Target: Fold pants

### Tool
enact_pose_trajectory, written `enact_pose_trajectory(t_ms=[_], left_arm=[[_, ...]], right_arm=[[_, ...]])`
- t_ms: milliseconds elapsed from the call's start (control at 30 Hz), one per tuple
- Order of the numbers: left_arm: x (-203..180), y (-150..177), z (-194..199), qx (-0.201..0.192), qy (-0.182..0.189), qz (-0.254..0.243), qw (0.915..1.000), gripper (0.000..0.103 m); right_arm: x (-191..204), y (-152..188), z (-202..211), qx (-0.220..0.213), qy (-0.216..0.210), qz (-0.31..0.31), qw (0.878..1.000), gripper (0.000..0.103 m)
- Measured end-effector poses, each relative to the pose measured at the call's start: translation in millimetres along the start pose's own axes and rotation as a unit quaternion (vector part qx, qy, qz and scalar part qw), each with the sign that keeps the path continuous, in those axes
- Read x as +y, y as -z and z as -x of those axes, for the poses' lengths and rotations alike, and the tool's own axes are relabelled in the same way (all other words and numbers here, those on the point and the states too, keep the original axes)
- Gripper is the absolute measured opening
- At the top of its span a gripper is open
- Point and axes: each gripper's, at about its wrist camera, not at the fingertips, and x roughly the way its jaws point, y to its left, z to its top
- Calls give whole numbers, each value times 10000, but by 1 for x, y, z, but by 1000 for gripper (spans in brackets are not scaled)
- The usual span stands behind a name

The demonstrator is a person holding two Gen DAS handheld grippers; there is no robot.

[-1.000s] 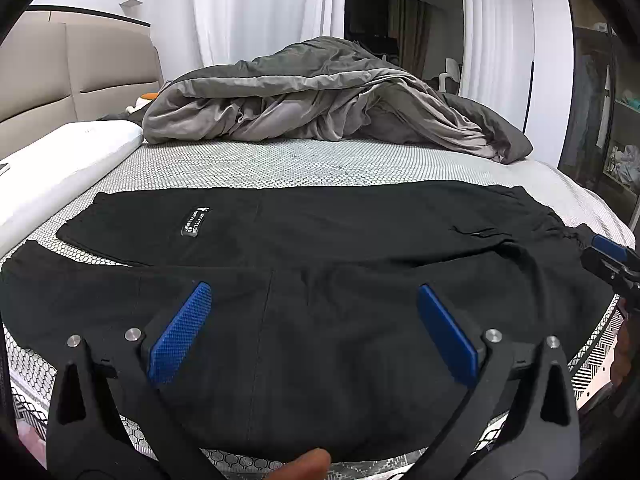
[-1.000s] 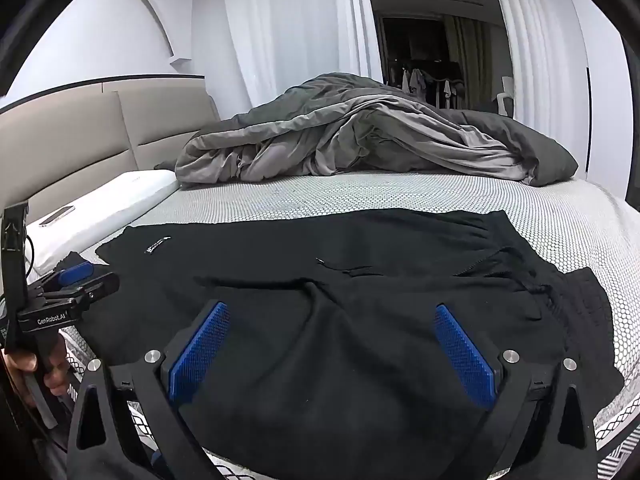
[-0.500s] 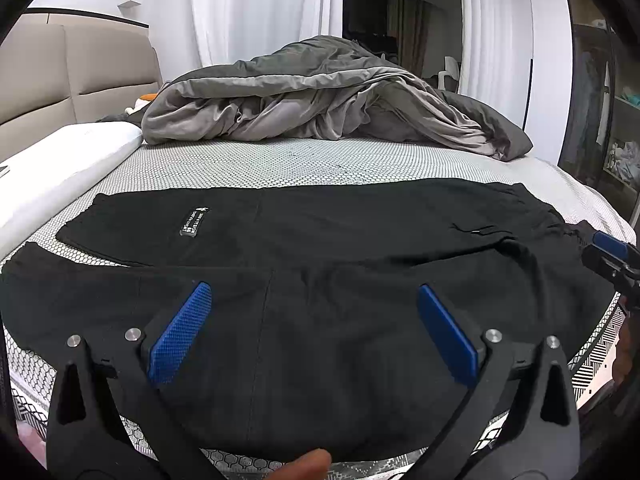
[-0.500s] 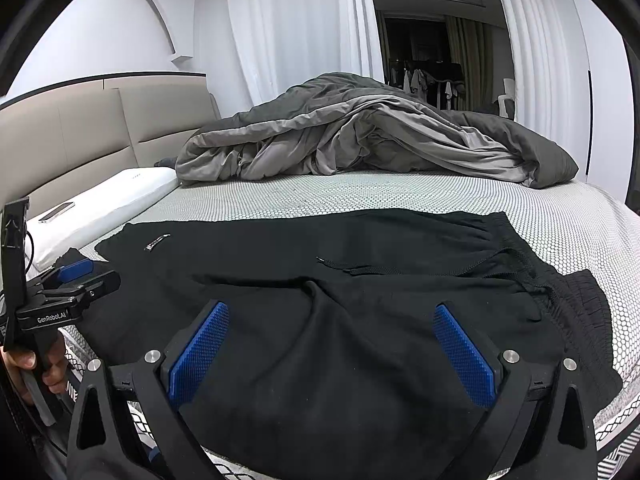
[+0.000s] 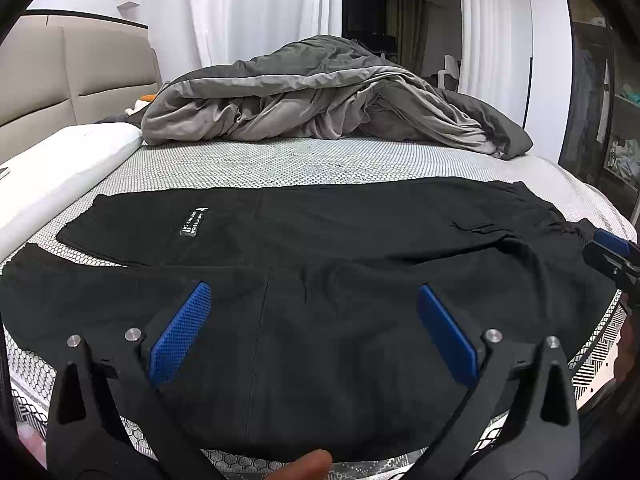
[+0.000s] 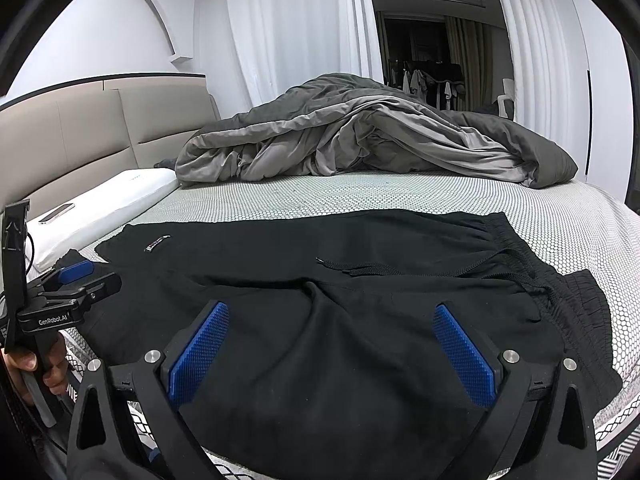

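Black pants (image 5: 320, 248) lie flat across the near part of the bed (image 5: 280, 160), legs side by side, waistband to the right. Left hand-held gripper (image 5: 312, 332) above the near leg, jaws wide apart, nothing held. Right hand-held gripper (image 6: 332, 344) above the seat area, likewise spread and empty. Grey duvet (image 6: 360, 140) bunched at the far side.

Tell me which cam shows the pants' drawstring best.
Right wrist: the drawstring runs in plain sight along the gathered waistband of the pants. Left wrist shows that end small at the far right edge, the cord indistinct.
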Motion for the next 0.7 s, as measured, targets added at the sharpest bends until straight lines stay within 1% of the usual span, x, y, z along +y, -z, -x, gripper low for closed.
enact_pose_trajectory(t_ms=[700], left_arm=[[-1,0,0,1,-16,-24,10000,102]], right_arm=[[1,1,1,9,2,4,10000,103]])
